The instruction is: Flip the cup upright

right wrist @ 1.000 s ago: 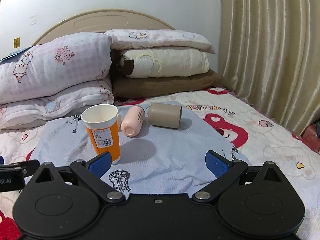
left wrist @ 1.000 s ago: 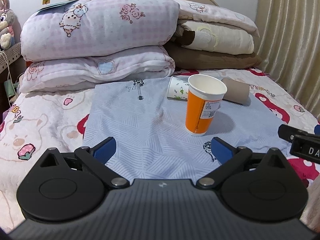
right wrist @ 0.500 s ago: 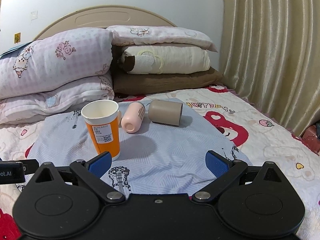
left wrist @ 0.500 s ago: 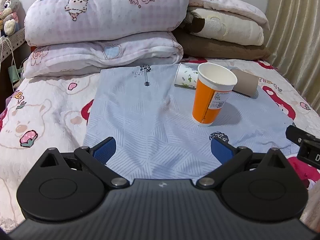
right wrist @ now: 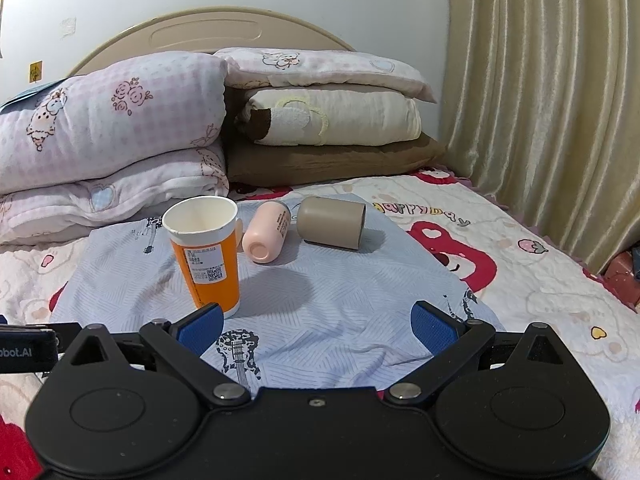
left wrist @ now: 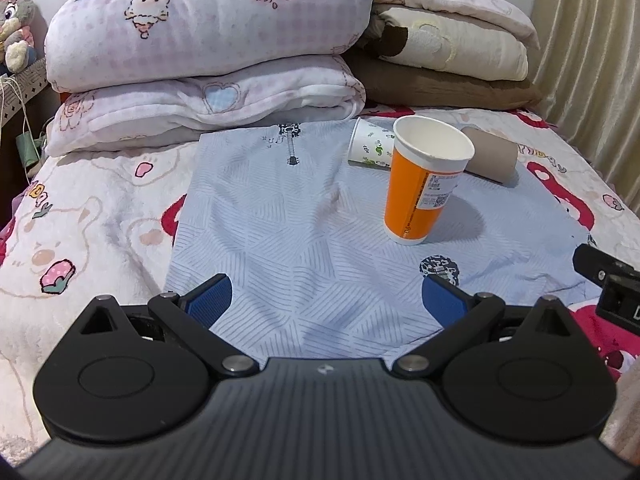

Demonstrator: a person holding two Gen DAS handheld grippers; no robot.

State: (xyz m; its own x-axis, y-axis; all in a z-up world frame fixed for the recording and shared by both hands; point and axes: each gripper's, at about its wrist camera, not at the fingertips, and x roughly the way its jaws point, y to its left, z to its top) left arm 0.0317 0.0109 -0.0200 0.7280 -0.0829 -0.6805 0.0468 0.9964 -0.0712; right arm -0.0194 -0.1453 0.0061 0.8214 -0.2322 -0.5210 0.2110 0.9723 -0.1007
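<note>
1. On the blue cloth (left wrist: 304, 216), the orange cup (left wrist: 424, 184) stands up.
2. Both grippers, left (left wrist: 326, 298) and right (right wrist: 318, 326), are wide apart, holding nothing.
3. The left moved closer; other cups still lie down.

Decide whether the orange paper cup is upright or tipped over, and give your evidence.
Upright. The orange cup stands on its narrow base on the blue cloth, its open white rim facing up.

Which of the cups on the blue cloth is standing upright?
The orange cup with the white rim and barcode label; its mouth faces up. The pink cup, taupe cup and leaf-print cup lie on their sides behind it.
</note>
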